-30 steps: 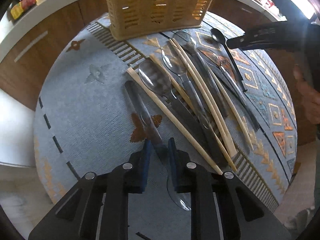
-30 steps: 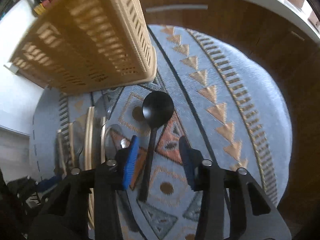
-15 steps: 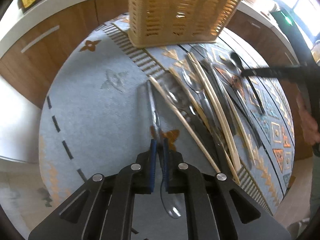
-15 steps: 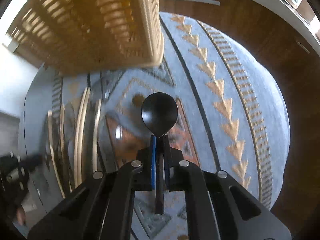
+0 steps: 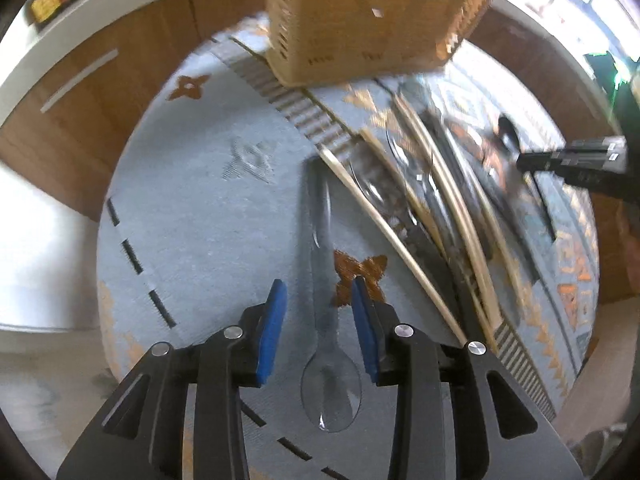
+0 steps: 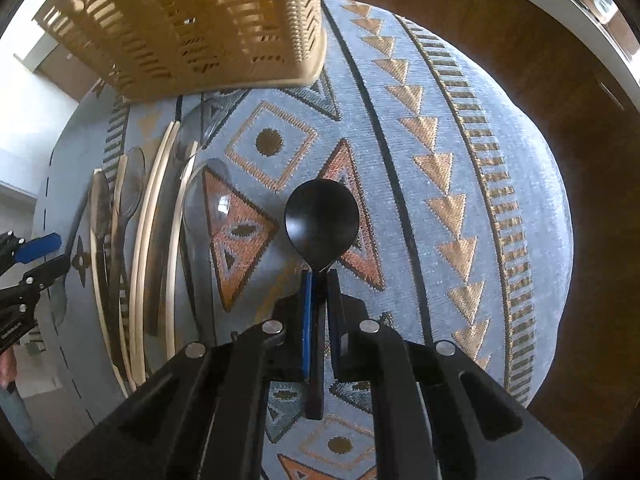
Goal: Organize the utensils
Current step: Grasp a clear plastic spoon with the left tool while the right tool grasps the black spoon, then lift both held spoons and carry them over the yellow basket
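Much of the left wrist view is smeared by motion blur: the row of pale wooden chopsticks (image 5: 452,196) and clear plastic spoons (image 5: 376,192) on the right of the blue-grey patterned woven mat (image 5: 192,208) runs together, so their number cannot be told, and the tan slotted plastic basket (image 5: 372,20) at the far end is cut off by the top edge. The right wrist view is sharper, though the basket's top is also cropped there and the handle end of the matte black plastic spoon (image 6: 322,224) is partly hidden by the fingers. That black spoon is smooth and oval-bowled, its bowl pointing forward above the mat's orange triangles (just short of the basket), and the right gripper (image 6: 320,276) has its blue-padded jaws pressed onto the thin handle. The left gripper (image 5: 318,292) has its blue pads spread wide, with a transparent plastic spoon (image 5: 330,376) lying flat on the mat between them, untouched by either pad, its bowl towards the camera and its handle pointing towards the basket.
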A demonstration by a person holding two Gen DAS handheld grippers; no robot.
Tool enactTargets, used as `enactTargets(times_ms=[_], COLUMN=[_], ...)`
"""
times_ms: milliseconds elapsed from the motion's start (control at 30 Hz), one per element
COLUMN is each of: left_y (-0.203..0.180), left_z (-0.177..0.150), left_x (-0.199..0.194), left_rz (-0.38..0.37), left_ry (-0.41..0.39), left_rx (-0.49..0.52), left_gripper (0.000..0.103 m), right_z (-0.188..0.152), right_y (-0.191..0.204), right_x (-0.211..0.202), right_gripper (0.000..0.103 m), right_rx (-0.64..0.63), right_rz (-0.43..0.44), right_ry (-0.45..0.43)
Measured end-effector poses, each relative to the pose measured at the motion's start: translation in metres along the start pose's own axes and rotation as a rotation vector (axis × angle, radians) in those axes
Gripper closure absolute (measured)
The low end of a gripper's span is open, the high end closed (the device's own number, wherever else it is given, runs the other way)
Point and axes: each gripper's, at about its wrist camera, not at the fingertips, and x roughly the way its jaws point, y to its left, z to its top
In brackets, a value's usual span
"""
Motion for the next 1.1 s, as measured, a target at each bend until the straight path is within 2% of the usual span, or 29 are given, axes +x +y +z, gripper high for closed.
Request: enactTargets(times_ms=[133,167,200,233,333,400,600,700,733,867,1033,1100], left_y=[-0.017,-0.02,-0.022,-0.024,-0.028,-0.035,-0.026,-0.026,-0.028,-0.029,-0.033,-0.038], left_z=[0.008,0.01,0.011,0.013,0.013,0.006,-0.015,-0.018,-0.016,-0.003,0.011,0.027], left_x=[0.004,0.004,0.004,0.004,0.001,-0.003,-0.058,-0.091,-0.103,-0.13,-0.165,-0.175], left_rz=[0.104,0.117,0.119,0.13,0.148,0.133,0.016,-0.004,-0.011,-0.056,-0.099,-0.067], left_ry=[0.048,0.058,0.064,0.066,0.036,-0.006,-0.269,-0.439,-0.499,-0.649,-0.884,-0.945], left_rx=[0.087,0.1,0.111,0.114,0.115,0.099,-0.013,-0.04,-0.048,-0.079,-0.105,-0.113], left_gripper=[0.079,0.082,0.09,0.091,0.093,0.093,0.093,0.093,0.093,0.093,0.093,0.093], right_z=[0.005,0.006,0.007,0.007,0.006,0.002,-0.019,-0.027,-0.028,-0.028,-0.032,-0.025], right_y=[0.012,0.014,0.016,0.019,0.031,0.038,0.032,0.037,0.038,0.045,0.046,0.043], right_x=[0.006,0.007,0.008,0.008,0.01,0.008,-0.025,-0.045,-0.052,-0.075,-0.12,-0.139], right_gripper=[0.096,0.096,0.096,0.096,0.098,0.098,0.098,0.098,0.098,0.098,0.098,0.098], right_rx=[-0.05,-0.057,-0.058,-0.054,-0.09,-0.092,-0.096,-0.117,-0.121,-0.135,-0.139,-0.106], right_rz=[-0.027,-0.034,-0.039,-0.043,-0.078,-0.039,0.128,0.156,0.16,0.219,0.241,0.258], right_ry=[0.03,0.037,0.041,0.045,0.03,0.018,-0.173,-0.297,-0.331,-0.459,-0.67,-0.756])
